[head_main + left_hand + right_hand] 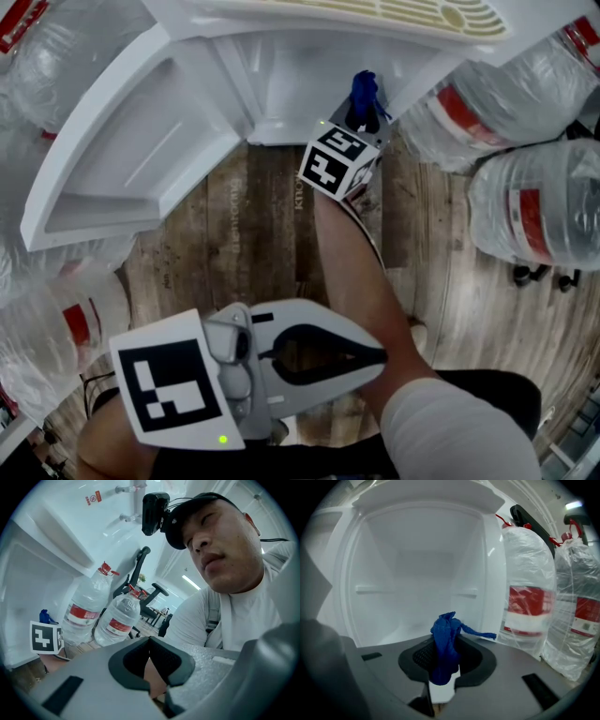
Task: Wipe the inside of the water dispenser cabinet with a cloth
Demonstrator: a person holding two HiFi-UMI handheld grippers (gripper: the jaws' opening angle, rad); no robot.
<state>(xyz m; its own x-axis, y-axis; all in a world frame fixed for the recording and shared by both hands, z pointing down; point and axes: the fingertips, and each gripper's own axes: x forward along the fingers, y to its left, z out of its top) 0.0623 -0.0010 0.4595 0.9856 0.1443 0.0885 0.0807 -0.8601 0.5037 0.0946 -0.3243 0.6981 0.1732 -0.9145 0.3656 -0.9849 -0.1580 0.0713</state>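
Note:
The white dispenser cabinet (281, 80) stands open at the top of the head view, its door (122, 159) swung out to the left. My right gripper (367, 116) is shut on a bunched blue cloth (364, 91) just in front of the cabinet's right edge. In the right gripper view the cloth (445, 634) sticks up from my right gripper (444, 652), and the bare white cabinet interior (417, 573) lies ahead, not touched. My left gripper (382, 355) is held low by my body, shut and holding nothing. My left gripper (150, 641) points back at the person.
Large water bottles in plastic bags (534, 202) crowd the right of the cabinet, close to the right gripper (527, 592). More bottles (75, 319) stand to the left under the door. A wooden floor (272, 225) lies below. A cream drip grille (375, 14) tops the dispenser.

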